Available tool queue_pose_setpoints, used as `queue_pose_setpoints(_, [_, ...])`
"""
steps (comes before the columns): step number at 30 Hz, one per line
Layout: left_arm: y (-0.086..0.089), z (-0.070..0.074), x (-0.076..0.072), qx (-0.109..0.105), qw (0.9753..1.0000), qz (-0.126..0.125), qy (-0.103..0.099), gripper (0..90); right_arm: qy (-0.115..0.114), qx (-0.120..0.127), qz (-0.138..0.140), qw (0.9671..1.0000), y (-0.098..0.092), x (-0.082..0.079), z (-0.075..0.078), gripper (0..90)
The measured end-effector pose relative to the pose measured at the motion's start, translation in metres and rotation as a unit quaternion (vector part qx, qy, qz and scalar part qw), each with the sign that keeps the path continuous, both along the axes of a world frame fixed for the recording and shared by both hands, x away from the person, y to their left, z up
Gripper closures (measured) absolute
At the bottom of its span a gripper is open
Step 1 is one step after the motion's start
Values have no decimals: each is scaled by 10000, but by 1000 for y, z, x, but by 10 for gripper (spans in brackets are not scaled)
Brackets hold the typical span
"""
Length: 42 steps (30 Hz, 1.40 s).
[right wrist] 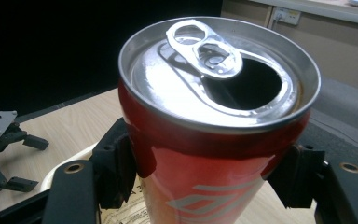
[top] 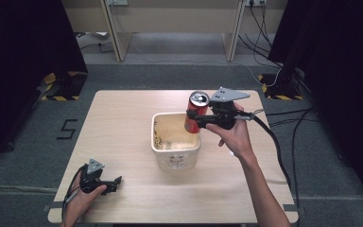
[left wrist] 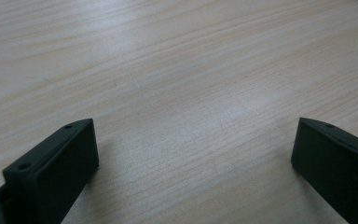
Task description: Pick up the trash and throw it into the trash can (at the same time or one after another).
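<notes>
Can [top: 197, 111] — opened, claw-held [top: 196, 115], over tub [top: 176, 152]

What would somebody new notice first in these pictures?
The red can, already opened, gripped by the right tool and held above the far right corner of the cream tub at mid-table. Next, the left tool resting open and empty on the wooden table near its front left corner.

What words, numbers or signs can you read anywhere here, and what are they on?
"5": dark mark on the floor, left of the table.
Bin front: reddish print, too small to read.
Can: a pale logo shape, no readable letters.
Paper under the can: dark print, blurred, unreadable.
</notes>
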<state>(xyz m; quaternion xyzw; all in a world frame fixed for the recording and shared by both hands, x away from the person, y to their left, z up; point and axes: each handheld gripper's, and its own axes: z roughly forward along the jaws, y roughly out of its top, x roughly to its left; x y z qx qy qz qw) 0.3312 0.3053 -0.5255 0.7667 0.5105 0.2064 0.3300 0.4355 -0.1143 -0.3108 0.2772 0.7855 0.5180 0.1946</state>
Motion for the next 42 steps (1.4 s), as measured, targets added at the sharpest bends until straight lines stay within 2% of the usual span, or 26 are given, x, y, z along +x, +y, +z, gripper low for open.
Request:
queue_pose_setpoints(17, [0, 0, 0, 4, 10000, -5, 2, 0, 101, -163, 199, 9996, 26, 11, -22, 340])
queue_pose_setpoints(24, [0, 0, 0, 5, 10000, -5, 3, 0, 147, -334, 273, 9990, 37, 12, -35, 339])
queue_pose_setpoints(35, [0, 0, 0, 4, 10000, -3, 2, 0, 383, -598, 348, 9969, 46, 14, -51, 338])
queue_pose_setpoints(42, [0, 0, 0, 4, 10000, 2, -9, 0, 411, -642, 356, 9965, 48, 15, -54, 331])
